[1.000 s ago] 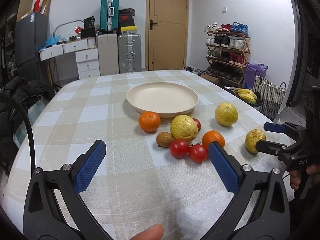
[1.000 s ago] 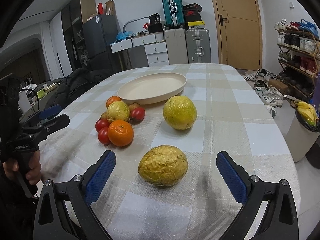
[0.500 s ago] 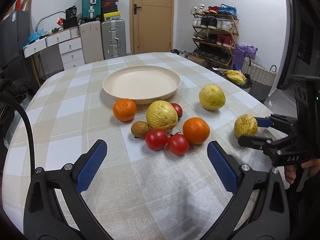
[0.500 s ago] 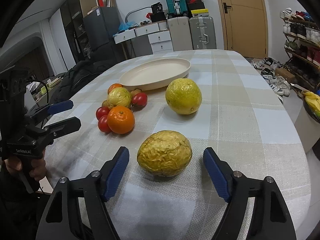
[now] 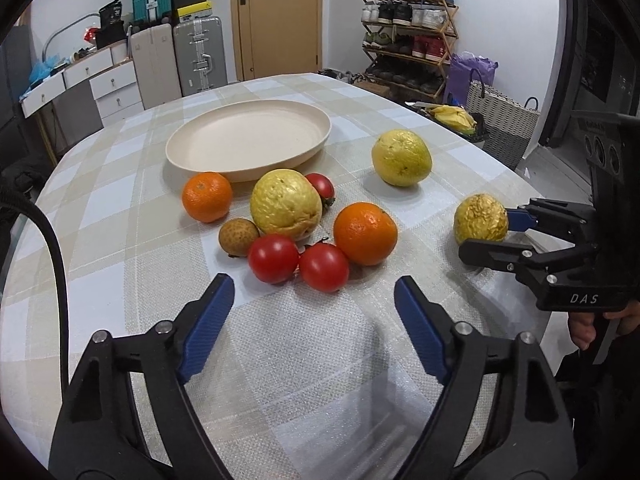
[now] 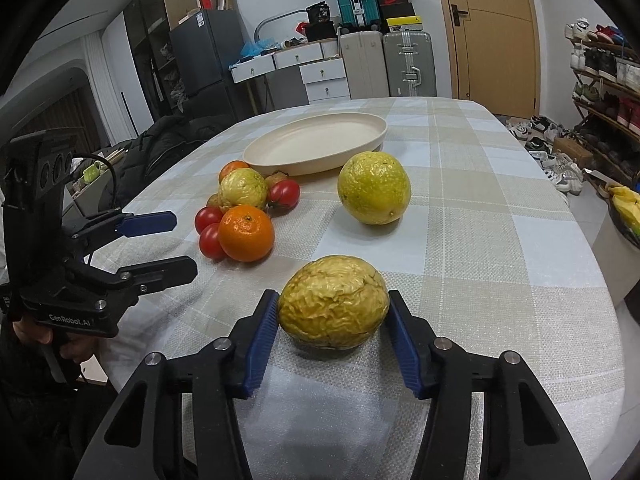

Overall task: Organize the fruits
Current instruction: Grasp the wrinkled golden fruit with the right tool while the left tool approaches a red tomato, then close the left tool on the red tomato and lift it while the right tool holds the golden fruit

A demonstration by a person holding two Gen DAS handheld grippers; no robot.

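A wrinkled yellow passion fruit lies on the checked tablecloth, and my right gripper is shut on it, both blue pads touching its sides; it also shows in the left wrist view. My left gripper is open and empty, just short of two red tomatoes. Behind them lie an orange, a wrinkled yellow fruit, a small brown fruit, a second orange and a third tomato. A smoother yellow fruit lies apart. An empty cream plate stands behind.
The table edge runs close on the right in the left wrist view, with a woven basket and bananas beyond it. A shoe rack, suitcases and a door stand at the back. A dark jacket lies beside the table's left side.
My right gripper has moved forward and closed its fingers onto the wrinkled passion fruit. My left gripper has moved closer to the tomatoes and narrowed somewhat.
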